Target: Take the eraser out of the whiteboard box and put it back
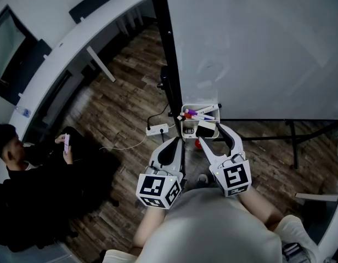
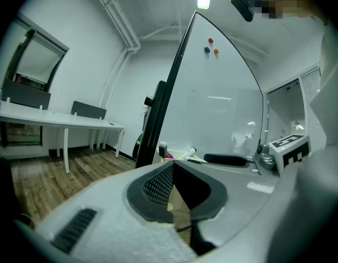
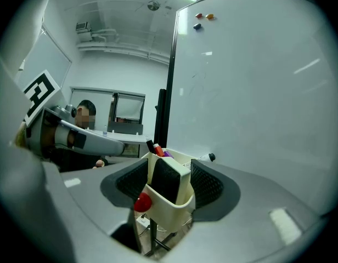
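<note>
Whiteboard box [image 3: 170,206]: black eraser [image 3: 164,179], markers [image 3: 158,148] inside. Right hand-held gripper [image 3: 169,171]: released, jaws straddling the box. Left hand-held gripper [image 2: 173,174]: clenched, empty, near the box

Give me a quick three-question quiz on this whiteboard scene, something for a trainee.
1. True or false: the eraser sits in the box.
2. Which claw has its jaws on either side of the box? A. left claw B. right claw
3. Fill in: the round disc on the box's front is ___.
Key: 1 true; 2 B; 3 red.
</note>
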Available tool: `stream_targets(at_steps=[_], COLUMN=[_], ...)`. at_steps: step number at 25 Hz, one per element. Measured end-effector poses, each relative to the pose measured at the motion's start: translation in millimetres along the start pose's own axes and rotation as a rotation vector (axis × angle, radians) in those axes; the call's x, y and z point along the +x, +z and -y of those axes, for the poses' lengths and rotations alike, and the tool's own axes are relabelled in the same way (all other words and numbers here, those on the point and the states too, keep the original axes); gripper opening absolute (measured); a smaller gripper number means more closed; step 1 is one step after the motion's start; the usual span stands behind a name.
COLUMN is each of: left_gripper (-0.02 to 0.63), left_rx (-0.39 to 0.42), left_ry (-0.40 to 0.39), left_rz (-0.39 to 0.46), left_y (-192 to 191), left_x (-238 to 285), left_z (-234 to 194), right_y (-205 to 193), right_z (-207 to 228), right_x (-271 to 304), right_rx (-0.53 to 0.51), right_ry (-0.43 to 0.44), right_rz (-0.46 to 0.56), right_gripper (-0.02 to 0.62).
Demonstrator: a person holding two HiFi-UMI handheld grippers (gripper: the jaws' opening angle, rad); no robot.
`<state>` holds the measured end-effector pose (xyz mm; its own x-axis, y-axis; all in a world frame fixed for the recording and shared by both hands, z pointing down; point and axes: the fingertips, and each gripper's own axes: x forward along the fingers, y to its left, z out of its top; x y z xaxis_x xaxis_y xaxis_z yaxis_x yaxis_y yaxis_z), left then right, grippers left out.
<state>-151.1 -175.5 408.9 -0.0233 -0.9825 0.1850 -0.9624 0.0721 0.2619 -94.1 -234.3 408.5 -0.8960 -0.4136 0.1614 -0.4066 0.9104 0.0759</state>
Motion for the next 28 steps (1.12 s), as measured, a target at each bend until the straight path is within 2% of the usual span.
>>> stream_targets(at_steps=[28], left_gripper=[0.0], left_rx=[0.006], left_ry=[-0.056], left_rz=[-0.001], left_y=[-5.5], left_x=[-30.4], left_z=[17.1], right_y=[8.0], right_z=[-24.5], right_x=[-37.8], right_rx=[0.011], right_ry=[-0.058], right_rz=[0.019], right_gripper=[0.241])
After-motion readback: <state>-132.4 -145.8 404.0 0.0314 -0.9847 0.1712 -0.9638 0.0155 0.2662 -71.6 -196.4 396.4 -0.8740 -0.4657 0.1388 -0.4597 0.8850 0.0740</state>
